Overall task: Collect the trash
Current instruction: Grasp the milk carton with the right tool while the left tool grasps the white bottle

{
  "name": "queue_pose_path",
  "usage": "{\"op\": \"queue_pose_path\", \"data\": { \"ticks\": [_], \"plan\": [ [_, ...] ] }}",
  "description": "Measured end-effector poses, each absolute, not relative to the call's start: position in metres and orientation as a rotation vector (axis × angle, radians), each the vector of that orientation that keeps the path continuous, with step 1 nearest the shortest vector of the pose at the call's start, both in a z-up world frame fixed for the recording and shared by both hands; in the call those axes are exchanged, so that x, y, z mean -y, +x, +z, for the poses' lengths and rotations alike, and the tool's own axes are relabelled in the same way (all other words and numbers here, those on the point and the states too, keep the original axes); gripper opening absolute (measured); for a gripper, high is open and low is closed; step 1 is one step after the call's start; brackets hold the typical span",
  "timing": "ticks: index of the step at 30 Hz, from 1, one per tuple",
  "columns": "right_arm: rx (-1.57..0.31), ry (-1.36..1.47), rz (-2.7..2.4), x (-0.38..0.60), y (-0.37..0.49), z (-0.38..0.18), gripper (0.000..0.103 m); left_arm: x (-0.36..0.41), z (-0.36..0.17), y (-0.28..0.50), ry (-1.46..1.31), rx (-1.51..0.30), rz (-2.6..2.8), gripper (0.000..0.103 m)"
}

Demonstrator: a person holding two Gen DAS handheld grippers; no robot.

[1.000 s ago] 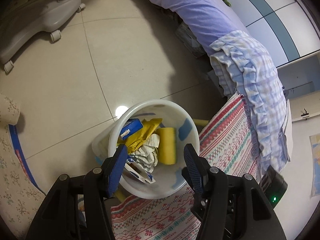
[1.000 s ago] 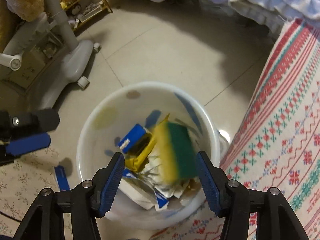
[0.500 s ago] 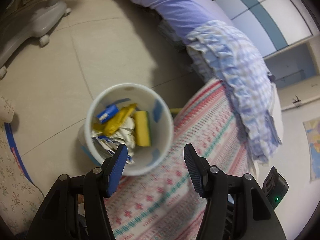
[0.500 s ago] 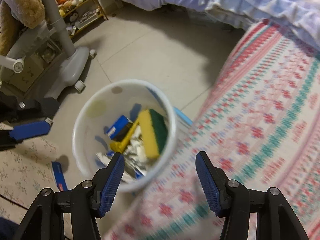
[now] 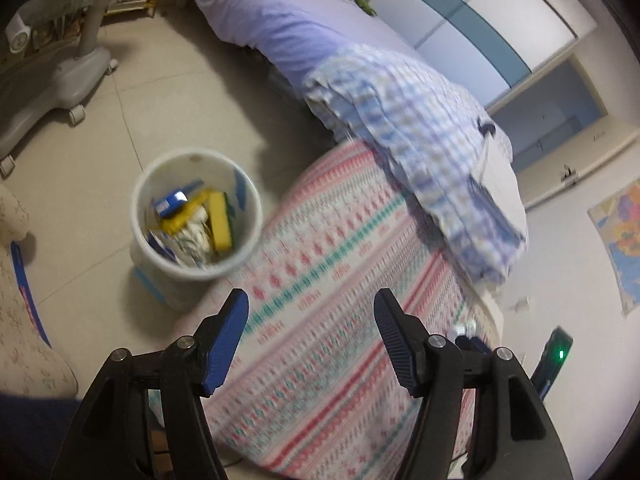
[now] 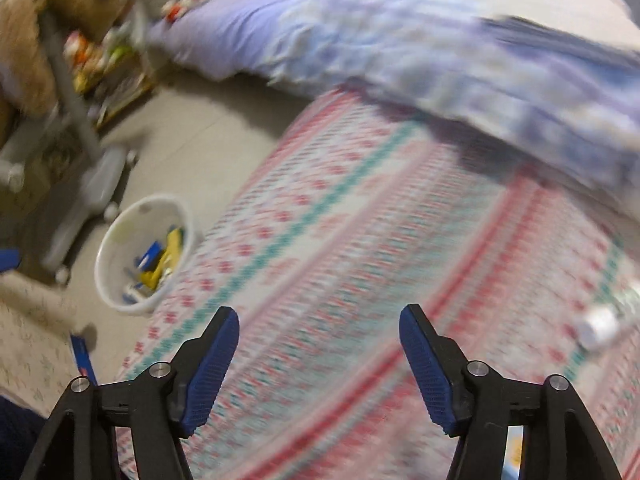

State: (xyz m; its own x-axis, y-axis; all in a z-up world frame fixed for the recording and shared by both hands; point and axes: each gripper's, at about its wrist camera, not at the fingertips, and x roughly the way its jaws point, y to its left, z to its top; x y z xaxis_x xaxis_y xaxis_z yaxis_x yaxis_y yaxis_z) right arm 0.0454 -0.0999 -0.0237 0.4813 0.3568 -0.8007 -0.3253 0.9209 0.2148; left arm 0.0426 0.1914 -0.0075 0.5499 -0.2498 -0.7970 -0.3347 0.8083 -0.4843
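Your white bin [image 5: 196, 216] stands on the tiled floor [image 5: 168, 92] just beside the edge of the patterned blanket [image 5: 320, 280], and your left view looks down into it: a yellow sponge [image 5: 220, 222] leans against crumpled paper [image 5: 192, 238], with a blue packet [image 5: 170, 202] and a yellow wrapper [image 5: 182, 220] beside them. Your right view shows the same bin [image 6: 120, 260] farther off and blurred, its contents only streaks of blue and yellow, but it gives you what the left does not: a small white bottle [image 6: 600, 326] lying on the blanket [image 6: 360, 240] off to the right, too smeared to read. Your left claw [image 5: 311, 336] is spread wide over the blanket with nothing between its pads. Your right claw [image 6: 319, 354] is equally wide and holds nothing. The checked quilt [image 5: 420, 140] lies piled on the bed [image 5: 260, 20] beyond.
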Motion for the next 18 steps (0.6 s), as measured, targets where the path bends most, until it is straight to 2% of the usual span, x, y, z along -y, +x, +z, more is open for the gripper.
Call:
{"op": "queue_pose_path", "data": {
  "ticks": [3, 11, 17, 18],
  "plan": [
    [-1.013, 0.042, 0.335, 0.141, 0.043, -0.030, 0.072, -0.158, -0.010, 0.042, -0.592, -1.032, 0.021, 0.068],
    [-1.171, -0.313, 0.306, 0.189, 0.021, -0.093, 0.073, -0.074, -0.006, 0.050, -0.477, -1.059, -0.044, 0.068],
    [-1.195, -0.448, 0.379, 0.194, 0.015, -0.125, 0.073, -0.026, -0.011, 0.082, -0.388, -1.068, -0.072, 0.068],
    [-1.198, -0.465, 0.376, 0.192, 0.016, -0.129, 0.071, -0.022, -0.013, 0.086, -0.372, -1.078, -0.074, 0.068]
  ]
}}
